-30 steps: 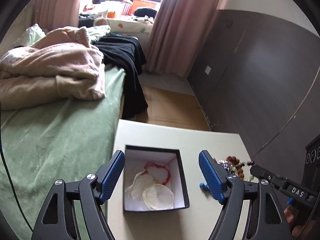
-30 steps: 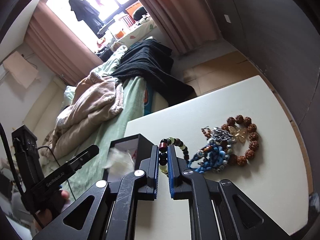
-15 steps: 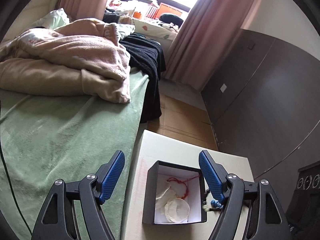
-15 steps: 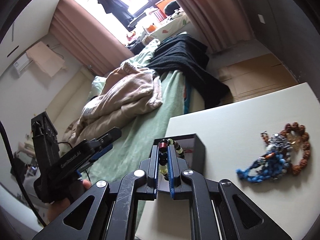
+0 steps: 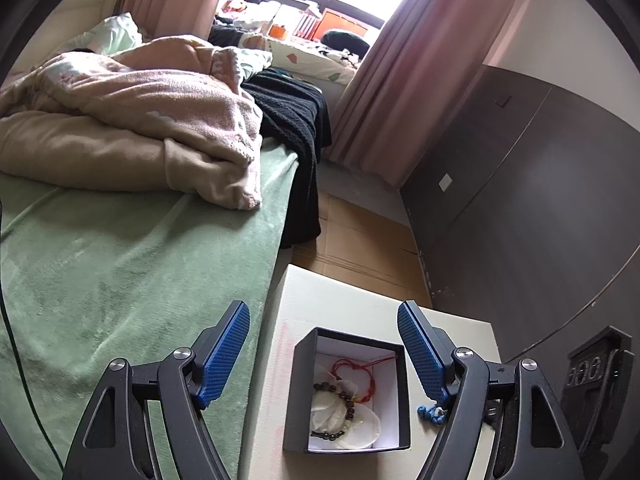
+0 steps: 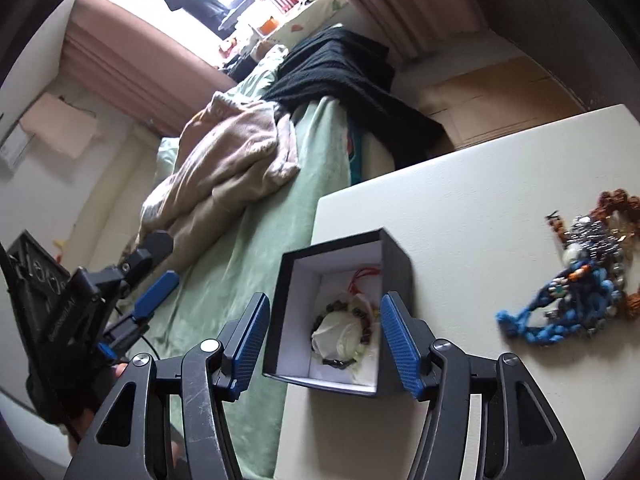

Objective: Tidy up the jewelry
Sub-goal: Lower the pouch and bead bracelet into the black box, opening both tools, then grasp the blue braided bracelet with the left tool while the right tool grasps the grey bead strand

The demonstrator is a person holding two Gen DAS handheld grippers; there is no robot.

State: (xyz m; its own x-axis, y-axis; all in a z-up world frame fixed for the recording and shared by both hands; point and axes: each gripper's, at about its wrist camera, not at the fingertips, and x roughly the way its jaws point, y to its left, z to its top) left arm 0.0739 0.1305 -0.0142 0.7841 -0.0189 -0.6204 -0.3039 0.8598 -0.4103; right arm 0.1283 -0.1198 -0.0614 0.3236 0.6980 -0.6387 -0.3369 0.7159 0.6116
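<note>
A black jewelry box with a white inside stands on the white table. In it lie a dark beaded bracelet, a red cord bracelet and pale white pieces. My right gripper is open and empty, above the box. My left gripper is open and empty, above the box's far edge. A pile of bracelets, blue, brown and silver, lies on the table to the right; a blue bit of it shows in the left wrist view.
A bed with a green cover runs along the table's left side, with a pink blanket and black cloth on it. A dark wall panel stands on the right. The left gripper also shows in the right wrist view.
My right gripper held the dark beaded bracelet and carried it left over the box. It has now opened and the bracelet lies in the box. My left gripper pulled back and up.
</note>
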